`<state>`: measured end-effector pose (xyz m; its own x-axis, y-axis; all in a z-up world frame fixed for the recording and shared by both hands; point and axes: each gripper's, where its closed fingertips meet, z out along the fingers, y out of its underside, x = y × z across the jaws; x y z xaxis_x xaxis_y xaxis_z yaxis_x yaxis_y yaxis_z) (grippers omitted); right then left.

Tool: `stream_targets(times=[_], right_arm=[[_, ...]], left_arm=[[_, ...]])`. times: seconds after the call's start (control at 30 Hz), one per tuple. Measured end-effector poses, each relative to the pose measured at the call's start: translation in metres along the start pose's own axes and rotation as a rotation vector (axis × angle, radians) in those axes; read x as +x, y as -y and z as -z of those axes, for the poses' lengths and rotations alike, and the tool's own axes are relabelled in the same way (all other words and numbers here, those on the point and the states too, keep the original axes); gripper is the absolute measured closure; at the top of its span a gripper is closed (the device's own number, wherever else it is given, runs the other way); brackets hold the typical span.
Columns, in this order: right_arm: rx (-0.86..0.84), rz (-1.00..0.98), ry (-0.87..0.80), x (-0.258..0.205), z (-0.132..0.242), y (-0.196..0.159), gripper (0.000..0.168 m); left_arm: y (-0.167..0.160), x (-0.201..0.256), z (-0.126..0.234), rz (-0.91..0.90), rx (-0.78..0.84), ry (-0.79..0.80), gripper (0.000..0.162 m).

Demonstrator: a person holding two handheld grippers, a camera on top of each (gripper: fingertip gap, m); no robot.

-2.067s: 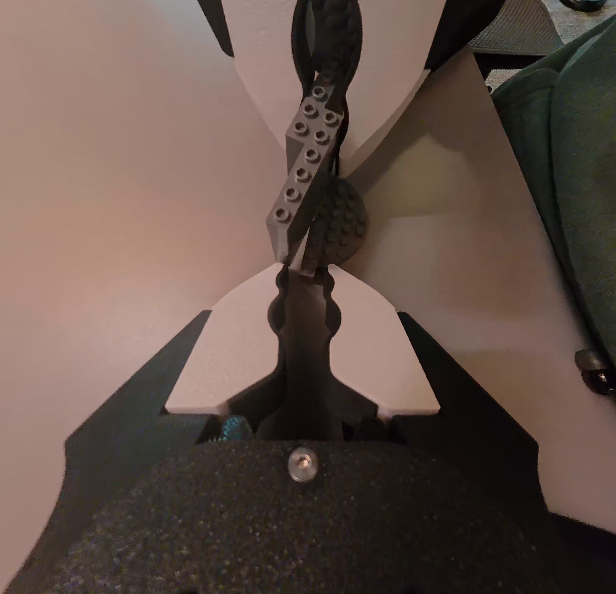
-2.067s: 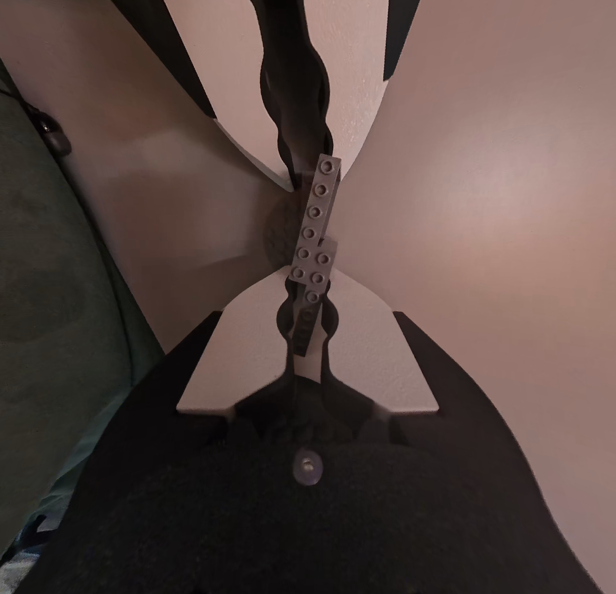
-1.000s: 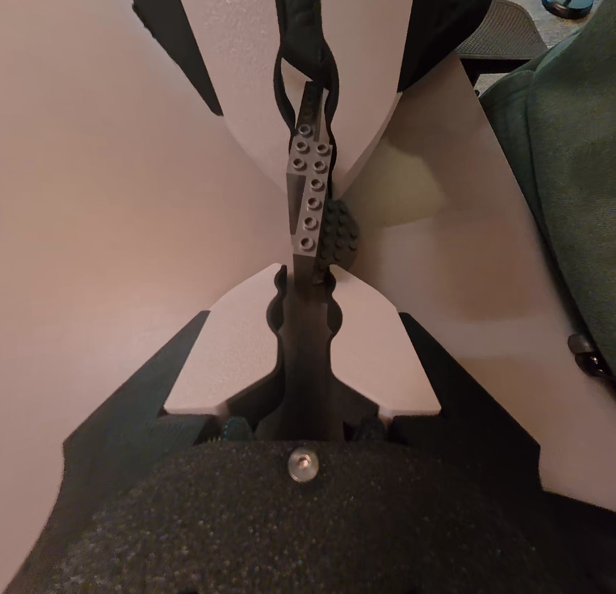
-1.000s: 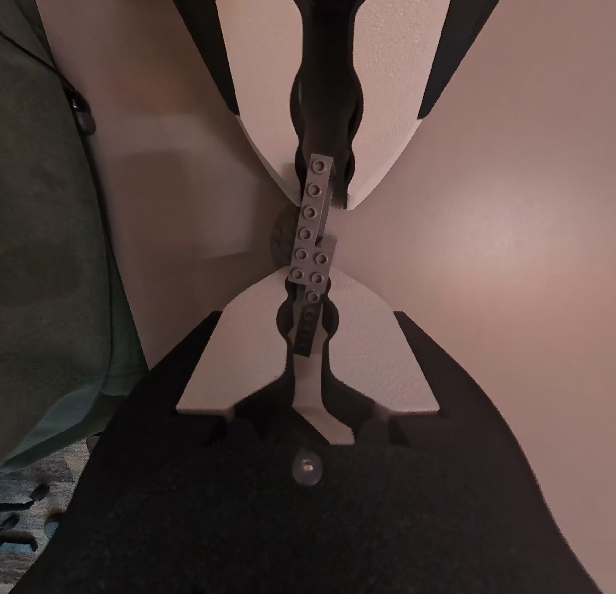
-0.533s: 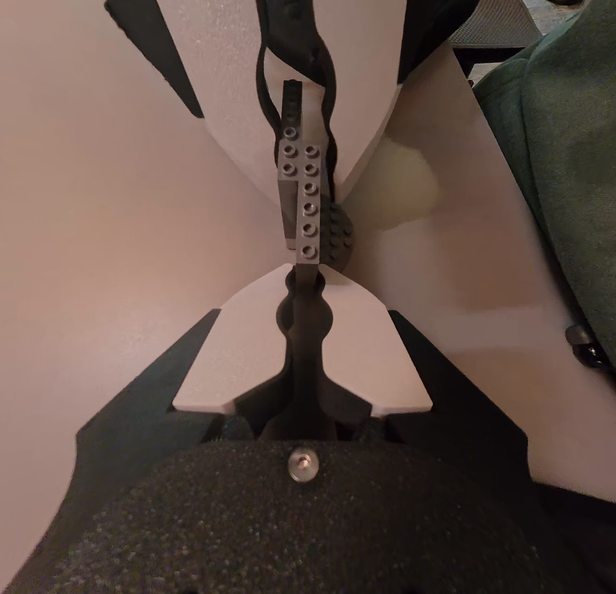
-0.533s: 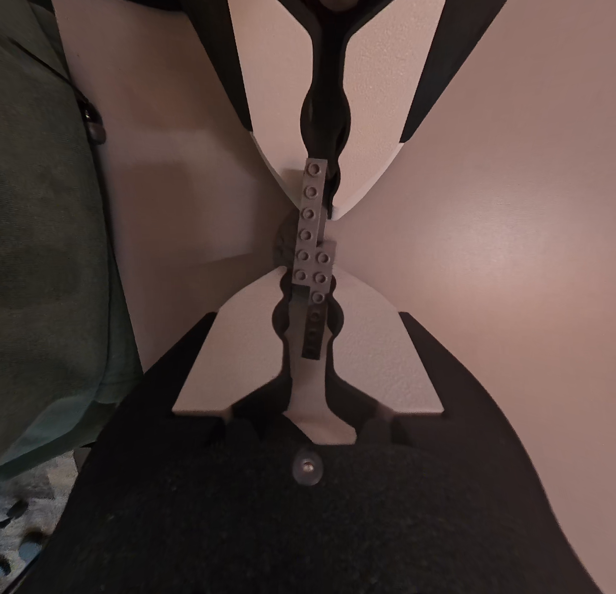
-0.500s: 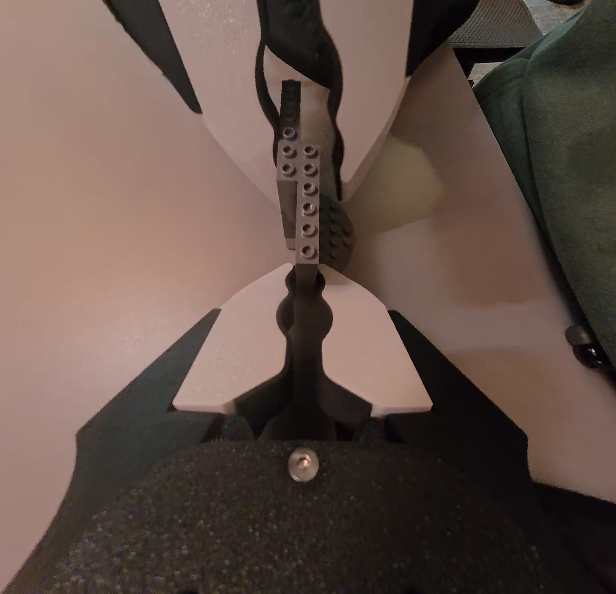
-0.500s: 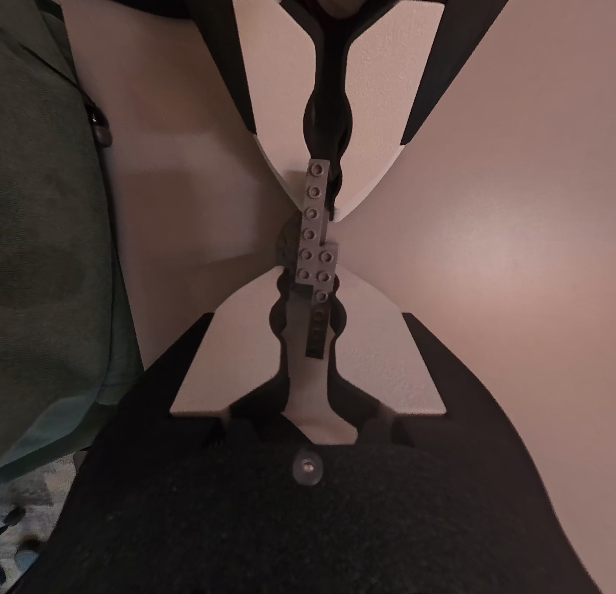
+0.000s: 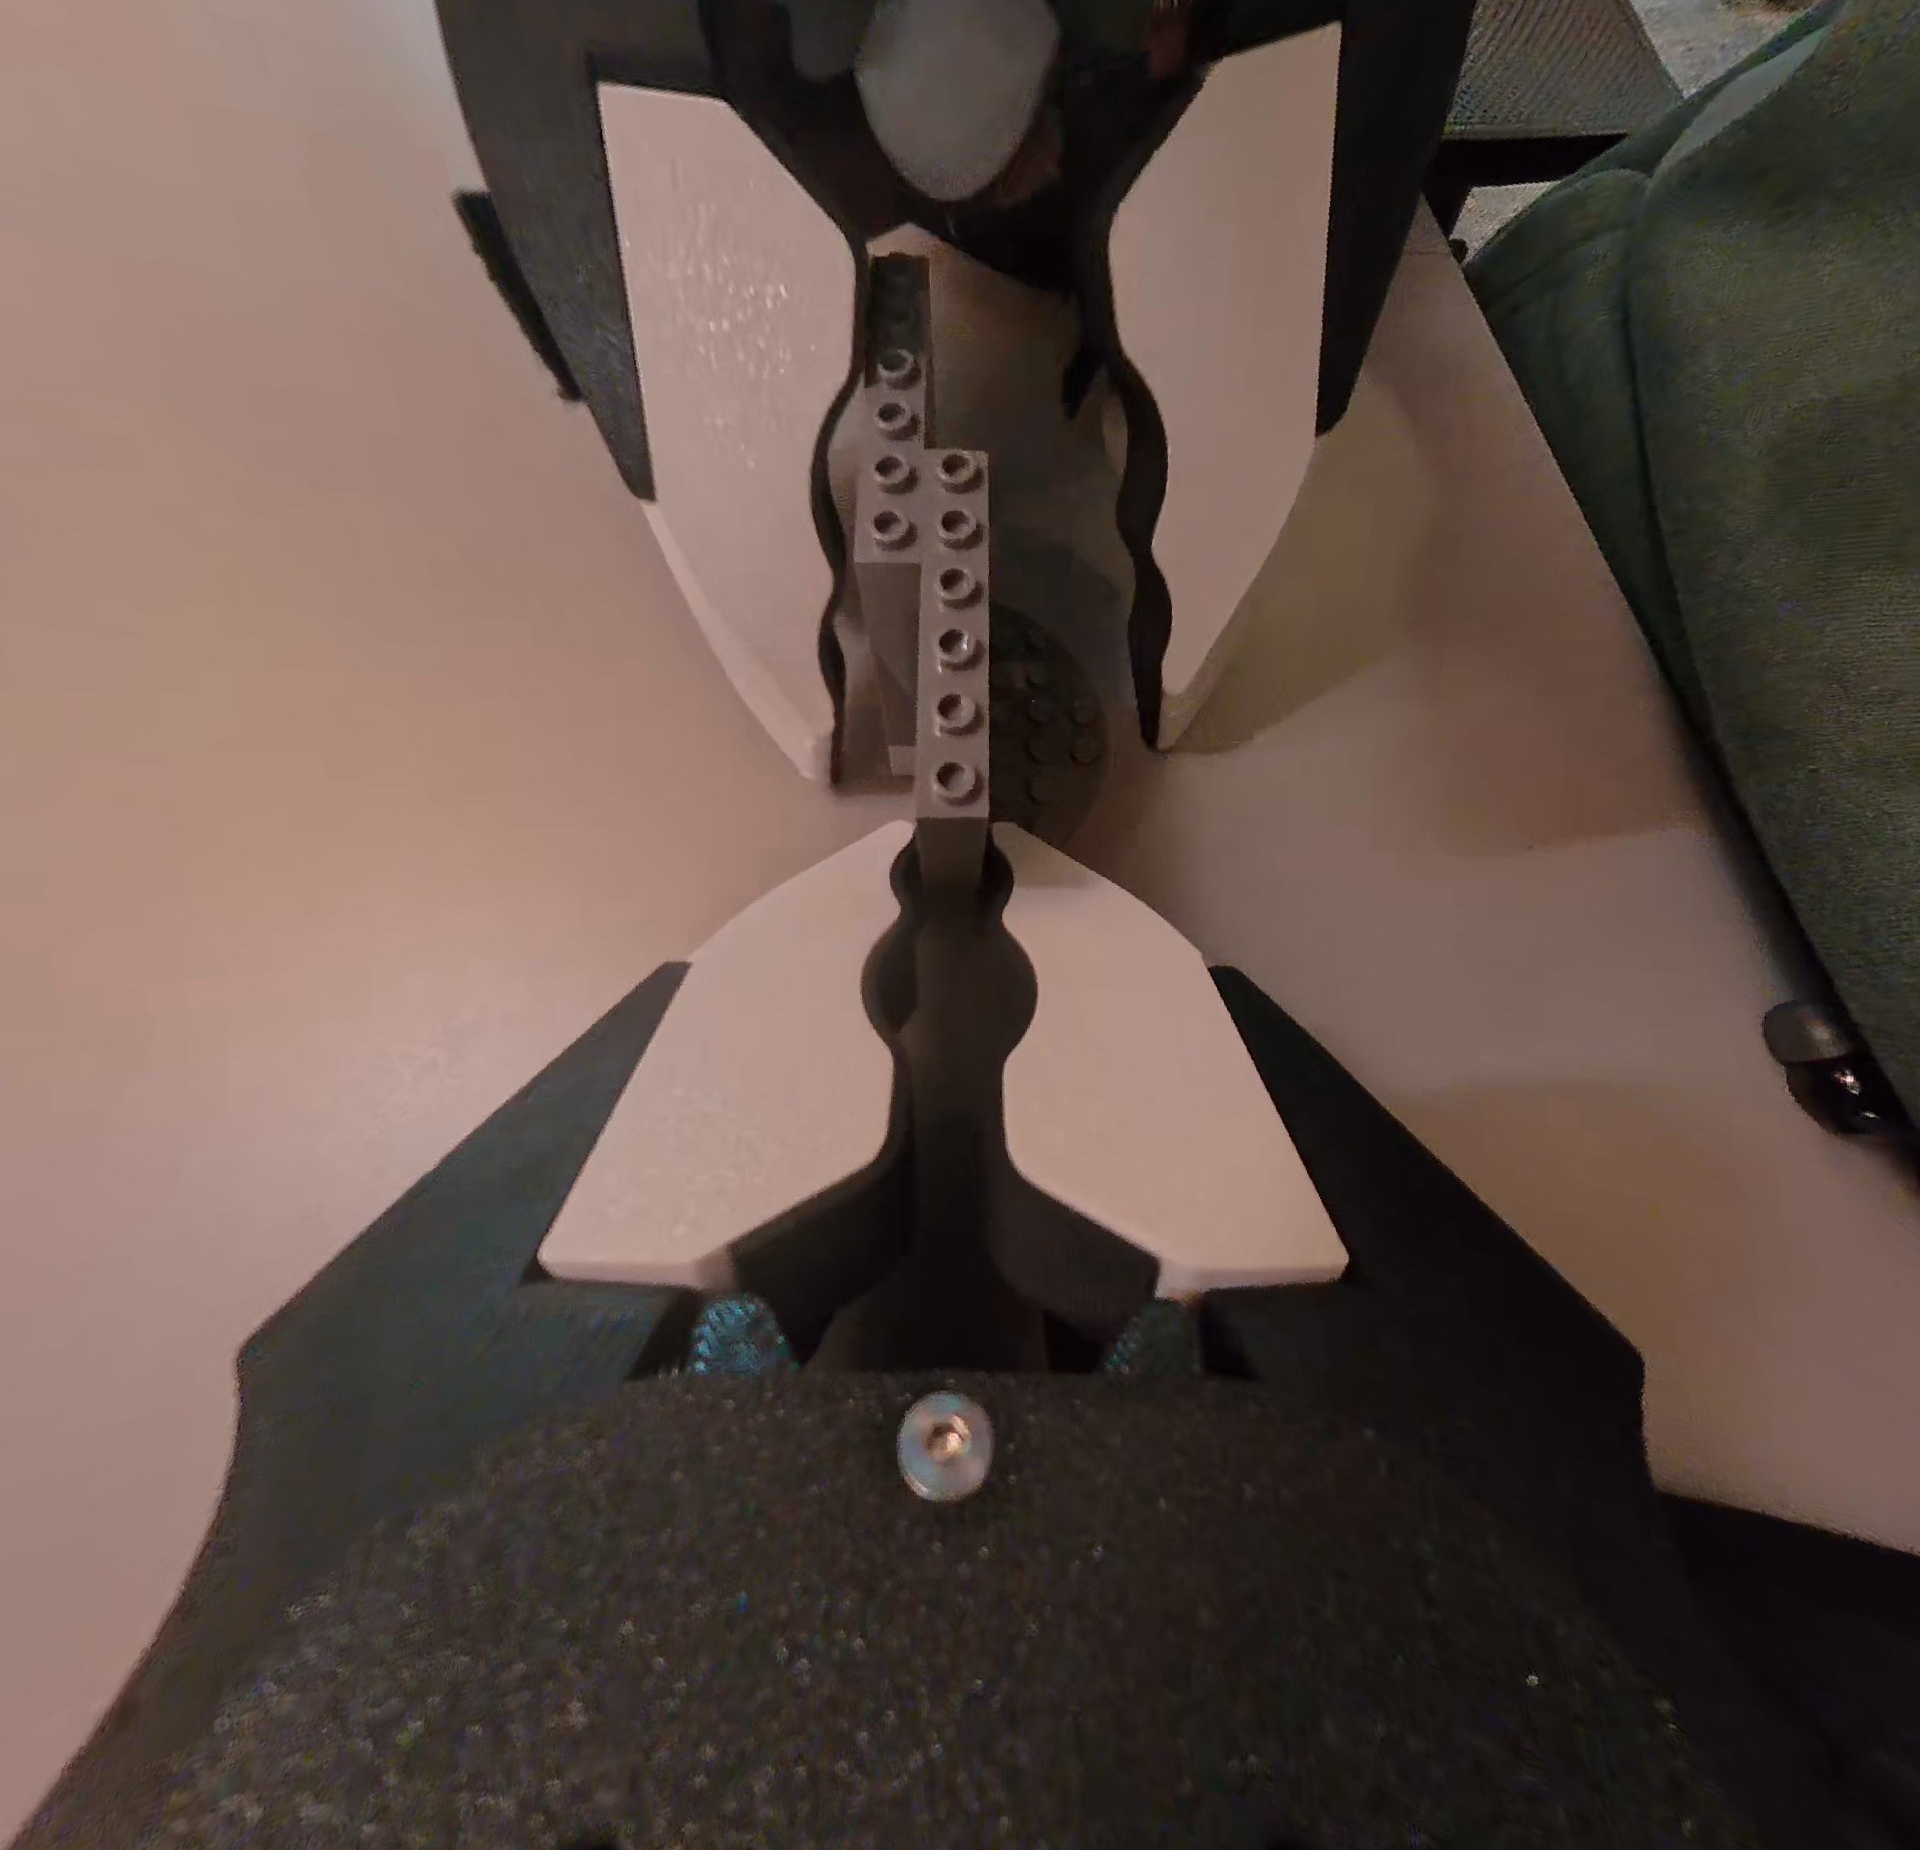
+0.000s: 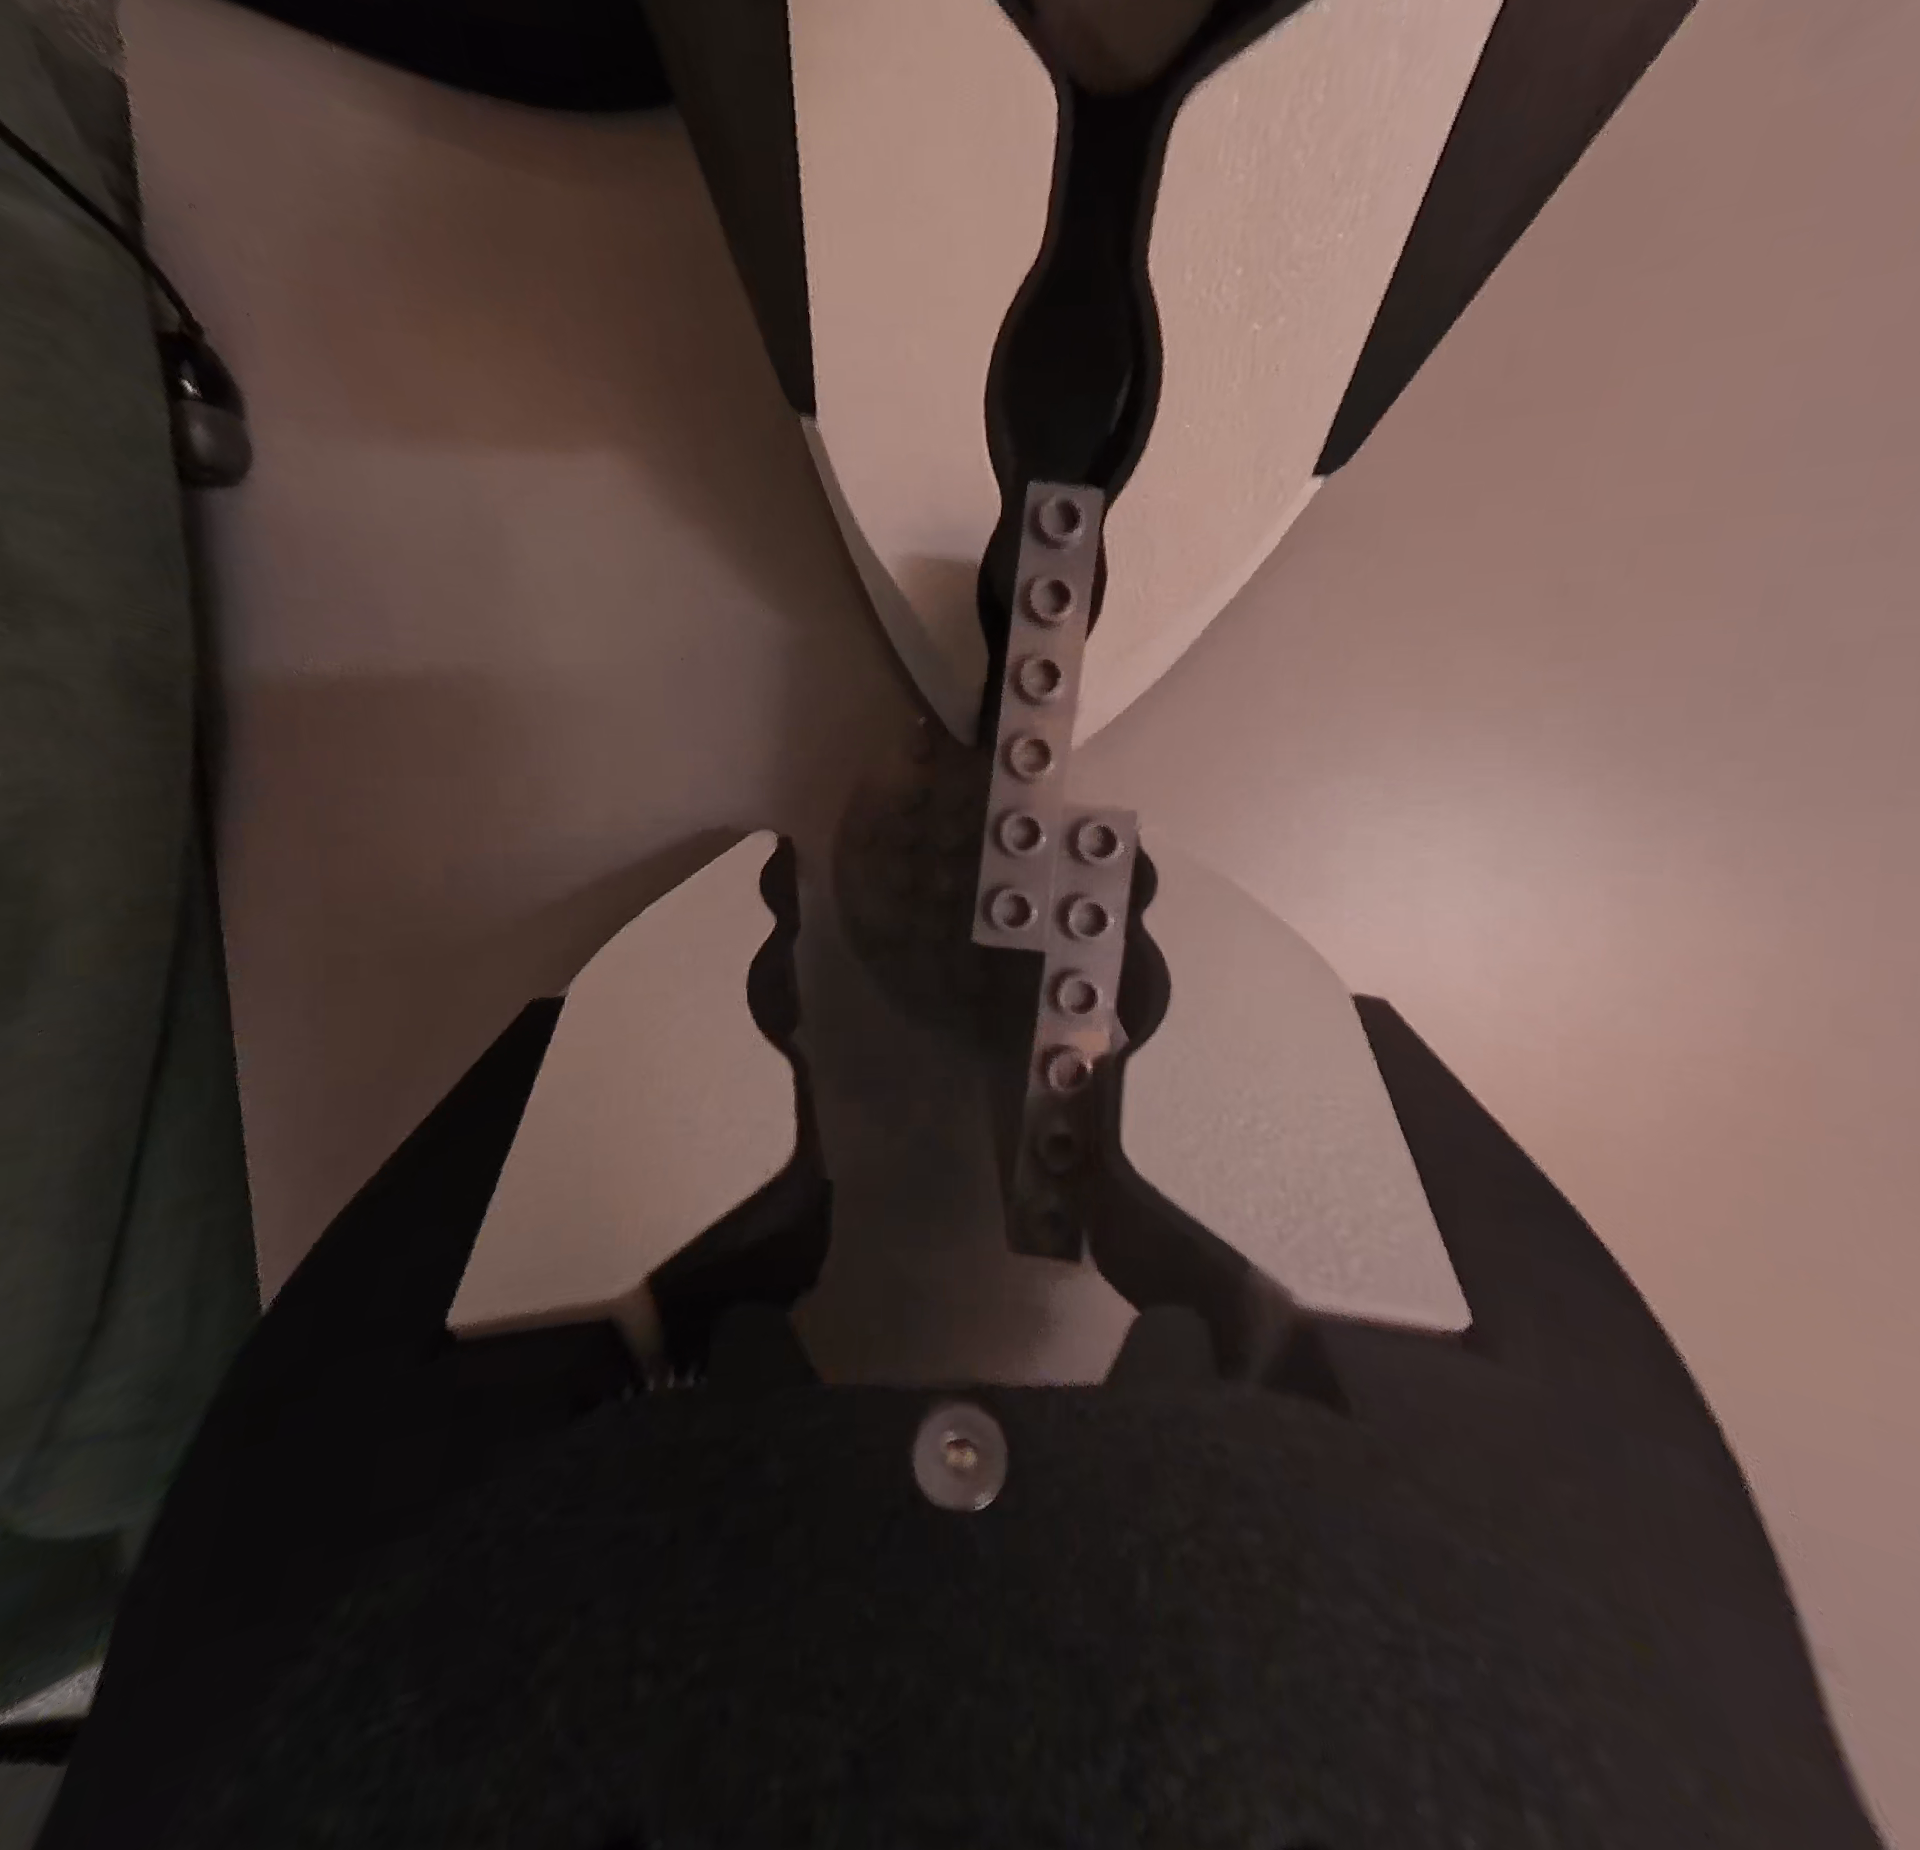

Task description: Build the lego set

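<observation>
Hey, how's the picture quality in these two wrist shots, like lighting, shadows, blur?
Left wrist view: dim warm light, the grey brick assembly sharp with studs clear, edges bowed by the wide lens. Right wrist view: darker, a soft bright patch on the white table at the right, the bricks' near end in shadow between the open right gripper jaws, the dark round plate murky.

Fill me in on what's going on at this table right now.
A person is working two handheld grippers on a lego build over a pale table. The left gripper is shut on one end of a grey stepped lego assembly, two long studded bricks offset side by side. The right gripper faces it with its fingers apart around the other end, one finger against the brick's side. A dark round studded piece sits beside and below the bricks.
</observation>
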<state>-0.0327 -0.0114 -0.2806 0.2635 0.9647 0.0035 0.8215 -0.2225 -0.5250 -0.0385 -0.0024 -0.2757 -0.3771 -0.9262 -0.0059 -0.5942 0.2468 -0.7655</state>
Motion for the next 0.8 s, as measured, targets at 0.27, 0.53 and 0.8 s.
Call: stream_targets(times=[0.27, 0.53, 0.8], right_arm=[[0.054, -0.010, 0.013, -0.0025, -0.0012, 0.0041, 0.126], [0.046, -0.030, 0.022, -0.0030, 0.0006, 0.0042, 0.128], [0.017, -0.053, 0.061, -0.0027, 0.0082, 0.0008, 0.137]], left_arm=[[0.0001, 0.0017, 0.0004, -0.003, 0.000, -0.012, 0.153], [0.0006, 0.0025, 0.0003, -0.002, 0.003, -0.017, 0.151], [0.0014, -0.0016, 0.0047, 0.029, 0.026, -0.014, 0.153]])
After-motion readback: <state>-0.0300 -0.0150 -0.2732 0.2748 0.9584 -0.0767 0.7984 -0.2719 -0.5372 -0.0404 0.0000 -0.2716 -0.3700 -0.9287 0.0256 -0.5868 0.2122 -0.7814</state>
